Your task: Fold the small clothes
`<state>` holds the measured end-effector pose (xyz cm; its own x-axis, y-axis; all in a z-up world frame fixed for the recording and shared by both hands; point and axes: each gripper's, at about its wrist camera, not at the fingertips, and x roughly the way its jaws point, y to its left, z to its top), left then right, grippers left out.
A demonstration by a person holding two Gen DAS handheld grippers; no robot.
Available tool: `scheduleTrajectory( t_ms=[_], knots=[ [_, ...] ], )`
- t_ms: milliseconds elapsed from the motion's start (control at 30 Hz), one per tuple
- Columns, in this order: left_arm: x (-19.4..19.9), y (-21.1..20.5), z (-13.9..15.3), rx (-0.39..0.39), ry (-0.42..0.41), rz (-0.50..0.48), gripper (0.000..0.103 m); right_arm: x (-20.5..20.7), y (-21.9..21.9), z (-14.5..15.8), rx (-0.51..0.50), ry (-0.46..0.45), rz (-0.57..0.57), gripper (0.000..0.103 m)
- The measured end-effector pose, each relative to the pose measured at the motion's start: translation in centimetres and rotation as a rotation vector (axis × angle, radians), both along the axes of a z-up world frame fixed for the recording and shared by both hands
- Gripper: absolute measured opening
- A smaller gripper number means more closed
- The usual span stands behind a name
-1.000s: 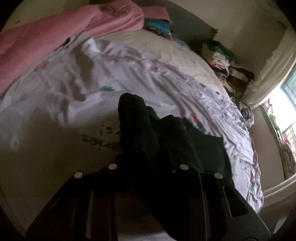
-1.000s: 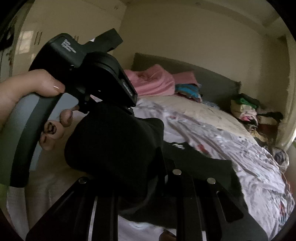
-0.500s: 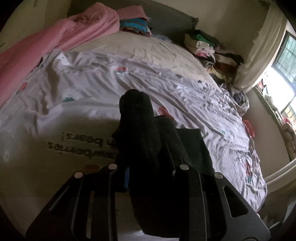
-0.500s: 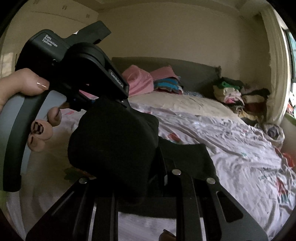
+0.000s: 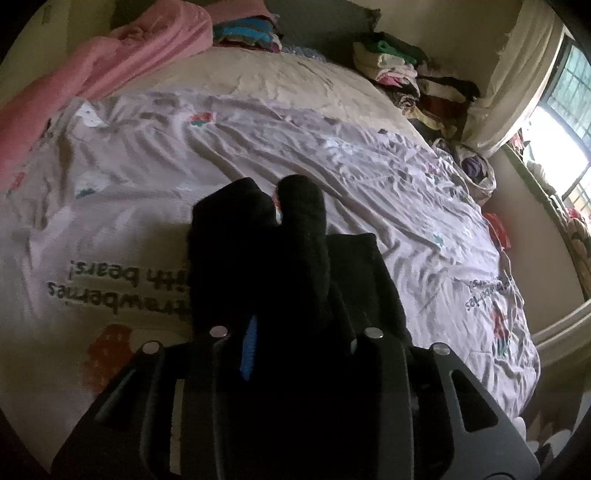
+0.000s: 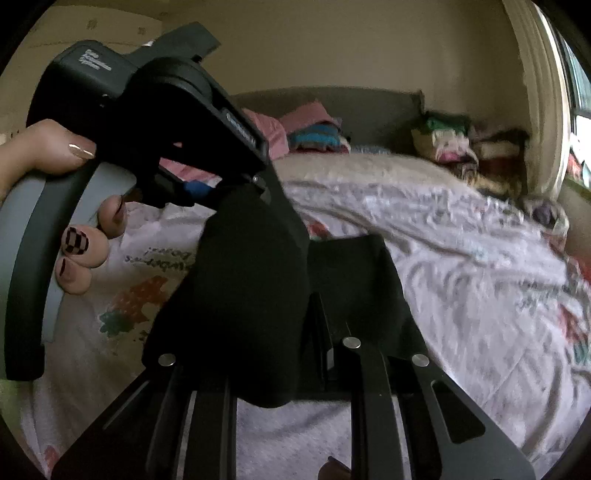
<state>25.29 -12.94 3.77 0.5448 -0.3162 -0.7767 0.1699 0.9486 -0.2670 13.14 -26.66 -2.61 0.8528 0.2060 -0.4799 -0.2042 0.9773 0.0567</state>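
Note:
A small black garment point(image 5: 354, 280) hangs above the bed, stretched between my two grippers. In the left wrist view it drapes over both fingers of my left gripper point(image 5: 277, 206). Those jaws are opening: a narrow gap shows between the two cloth-covered tips, and a blue pad point(image 5: 249, 350) peeks out. The right wrist view shows the left gripper point(image 6: 258, 181) in a person's hand point(image 6: 77, 254), with the black garment point(image 6: 251, 288) hanging from its tip. My right gripper point(image 6: 306, 295) is shut on the garment's near edge, its fingertips hidden by cloth.
A white printed bed sheet point(image 5: 258, 122) covers the bed below. A pink blanket point(image 5: 110, 62) lies at the far left, folded clothes point(image 5: 243, 35) sit by the headboard, and a clothes pile point(image 5: 410, 77) is at the far right. A bright window point(image 5: 561, 122) is on the right.
Both views have swung sideways across the bed. The single black lump at the left gripper's tips has split into two with a gap. The garment still spans both grippers.

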Motion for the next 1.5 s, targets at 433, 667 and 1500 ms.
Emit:
scheduleTrajectory(
  t_ms=[433,667,1500],
  knots=[
    [-0.5,0.2,-0.2,-0.089,-0.027,-0.024,0.078,2.1,-7.4,-4.1,0.371,0.264,-0.034,0.029],
    [-3.1,3.9,-4.3,0.028,-0.003,0.052,0.078,2.4,-9.1,-3.9,0.549,0.324,0.014,0.068],
    [-5.3,3.2,-5.9,0.083,-0.019,0.018,0.079,11.0,-5.4,1.9,0.019,0.247,0.102,0.018]
  ],
)
